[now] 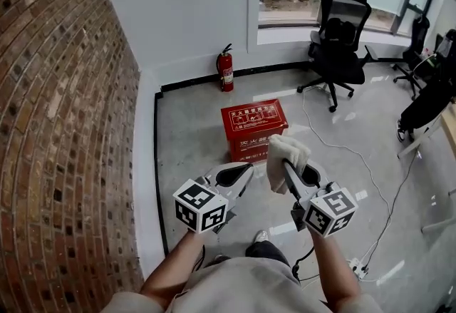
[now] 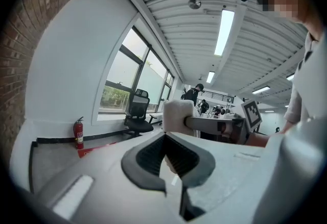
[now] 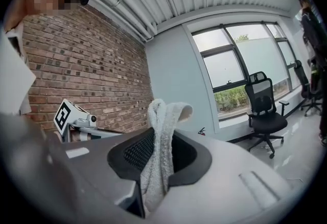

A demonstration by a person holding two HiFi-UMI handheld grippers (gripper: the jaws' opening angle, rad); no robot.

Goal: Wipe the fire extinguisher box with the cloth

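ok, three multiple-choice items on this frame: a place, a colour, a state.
1. Where does the fire extinguisher stand?
A) against the wall, beyond the fire extinguisher box
B) on the box
C) under the office chair

2. What colour is the box?
A) grey
B) red
C) yellow

3. Where is the cloth?
A) on the box
B) on the floor
C) clamped in the right gripper

Answers: 1 A, it stands at the wall's foot; 2 B, red with pale lettering; 3 C, the jaws pinch it in the right gripper view.
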